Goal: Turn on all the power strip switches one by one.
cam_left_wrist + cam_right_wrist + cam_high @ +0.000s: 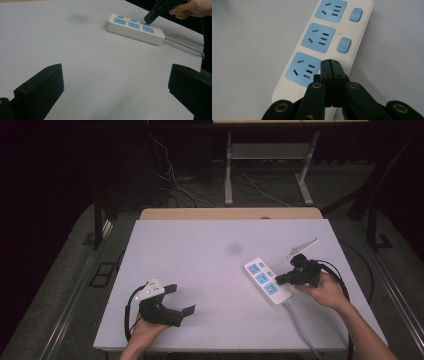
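Sockets — three; switches — three.

Lab or test room, dimly lit. A white table stands alone on grey carpet, dark curtains around. Loose cables trail on the floor beside a metal desk frame behind. Bare work surface set up for recording.
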`<action>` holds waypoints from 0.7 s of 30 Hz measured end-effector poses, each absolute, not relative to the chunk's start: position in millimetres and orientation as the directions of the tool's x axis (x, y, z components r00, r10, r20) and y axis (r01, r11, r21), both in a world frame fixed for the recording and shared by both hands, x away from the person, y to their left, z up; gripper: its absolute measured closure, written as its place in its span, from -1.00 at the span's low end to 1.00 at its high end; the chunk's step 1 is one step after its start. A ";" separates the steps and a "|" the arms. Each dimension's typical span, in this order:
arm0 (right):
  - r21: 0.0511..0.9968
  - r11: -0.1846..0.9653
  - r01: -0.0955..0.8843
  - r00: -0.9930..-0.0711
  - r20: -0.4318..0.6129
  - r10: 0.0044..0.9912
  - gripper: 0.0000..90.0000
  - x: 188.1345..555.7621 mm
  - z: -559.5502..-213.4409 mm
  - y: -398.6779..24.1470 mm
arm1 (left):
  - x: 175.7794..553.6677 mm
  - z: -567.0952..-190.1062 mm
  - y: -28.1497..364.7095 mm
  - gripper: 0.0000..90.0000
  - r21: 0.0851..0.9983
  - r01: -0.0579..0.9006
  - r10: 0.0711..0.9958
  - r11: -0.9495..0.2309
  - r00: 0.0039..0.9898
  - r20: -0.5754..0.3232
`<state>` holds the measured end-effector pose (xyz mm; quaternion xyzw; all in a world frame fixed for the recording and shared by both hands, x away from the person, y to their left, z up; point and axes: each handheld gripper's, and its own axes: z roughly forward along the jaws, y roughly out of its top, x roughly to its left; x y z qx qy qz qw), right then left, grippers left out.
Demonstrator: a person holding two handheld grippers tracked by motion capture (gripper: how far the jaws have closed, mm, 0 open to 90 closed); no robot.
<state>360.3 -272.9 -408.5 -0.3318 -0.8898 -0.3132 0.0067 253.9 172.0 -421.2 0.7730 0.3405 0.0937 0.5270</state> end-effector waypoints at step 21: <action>0.570 0.580 0.582 -0.787 0.216 0.578 1.00 359.3 -413.8 -274.3 | 253.1 -421.5 169.9 -1.00 0.877 0.430 0.620 -0.212 0.753 -0.220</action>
